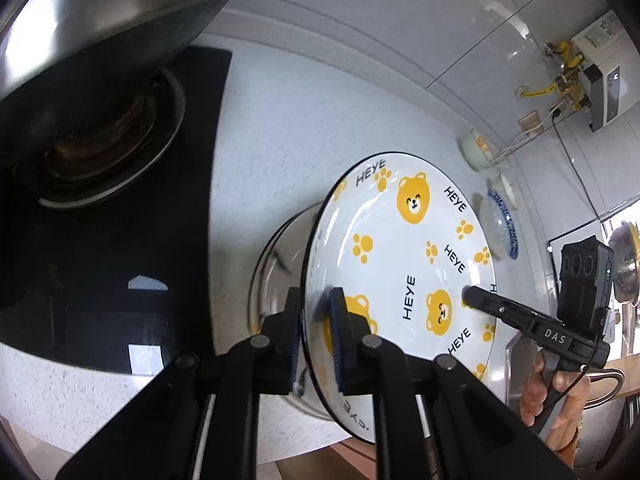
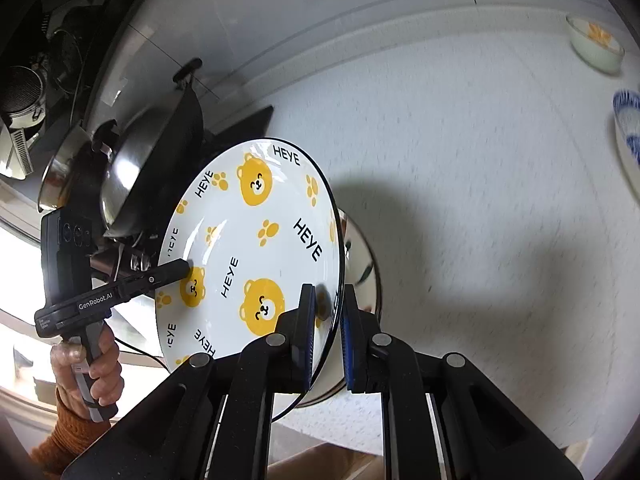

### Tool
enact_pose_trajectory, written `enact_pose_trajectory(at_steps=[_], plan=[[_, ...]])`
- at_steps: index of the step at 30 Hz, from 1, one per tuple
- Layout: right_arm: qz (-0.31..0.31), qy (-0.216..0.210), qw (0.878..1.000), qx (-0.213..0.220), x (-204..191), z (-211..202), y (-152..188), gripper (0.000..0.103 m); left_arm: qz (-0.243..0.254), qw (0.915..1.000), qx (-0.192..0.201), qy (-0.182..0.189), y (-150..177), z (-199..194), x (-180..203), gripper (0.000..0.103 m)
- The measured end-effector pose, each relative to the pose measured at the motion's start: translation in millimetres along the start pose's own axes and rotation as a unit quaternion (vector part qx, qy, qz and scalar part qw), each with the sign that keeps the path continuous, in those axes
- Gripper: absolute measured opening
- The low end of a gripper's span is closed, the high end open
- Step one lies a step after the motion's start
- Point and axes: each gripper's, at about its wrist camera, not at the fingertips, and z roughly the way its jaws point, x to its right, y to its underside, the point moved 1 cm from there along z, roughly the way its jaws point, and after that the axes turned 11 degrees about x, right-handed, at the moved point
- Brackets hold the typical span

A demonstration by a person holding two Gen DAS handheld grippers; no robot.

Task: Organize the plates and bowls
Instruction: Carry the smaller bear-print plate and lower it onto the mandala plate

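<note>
- Plate (image 1: 404, 264) with yellow bears, paw prints and "HEYE" lettering is held clear above the speckled white counter (image 1: 280, 120), tilted steeply, one claw on each side of its rim.
- Counter carries a black stove top (image 1: 160, 240) with a steel wok (image 1: 100, 32) on its burner.
- Steel pot (image 1: 276, 268) sits just behind the plate, partly hidden by it.
- Blue-patterned bowl (image 1: 500, 224) and a white bowl (image 1: 476, 148) with orange print stand well apart near the wall.
- Left claw (image 1: 316, 336) is nearly closed, its blue pads pinching the plate's rim.
- Right claw (image 2: 326, 336) is likewise clamped on the opposite rim; the person's hand (image 1: 560, 396) grips its handle.
</note>
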Motion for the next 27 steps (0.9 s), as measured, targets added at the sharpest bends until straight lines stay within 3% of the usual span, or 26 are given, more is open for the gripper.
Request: enact_pose_trajectory(at_steps=[11, 23, 27], plan=[[0.032, 0.013, 0.999, -0.031, 6, 41, 19, 0.012, -0.01, 0.9998, -0.015, -0.01, 17, 24, -13, 0.012], [0.01, 0.029, 0.998, -0.057, 1, 36, 27, 0.015, -0.007, 0.9999, -0.012, -0.009, 18, 21, -13, 0.012], [0.007, 0.03, 0.997, -0.066, -2, 36, 25, 0.019, 0.003, 0.9992, -0.006, -0.038, 16, 16, -13, 0.011]])
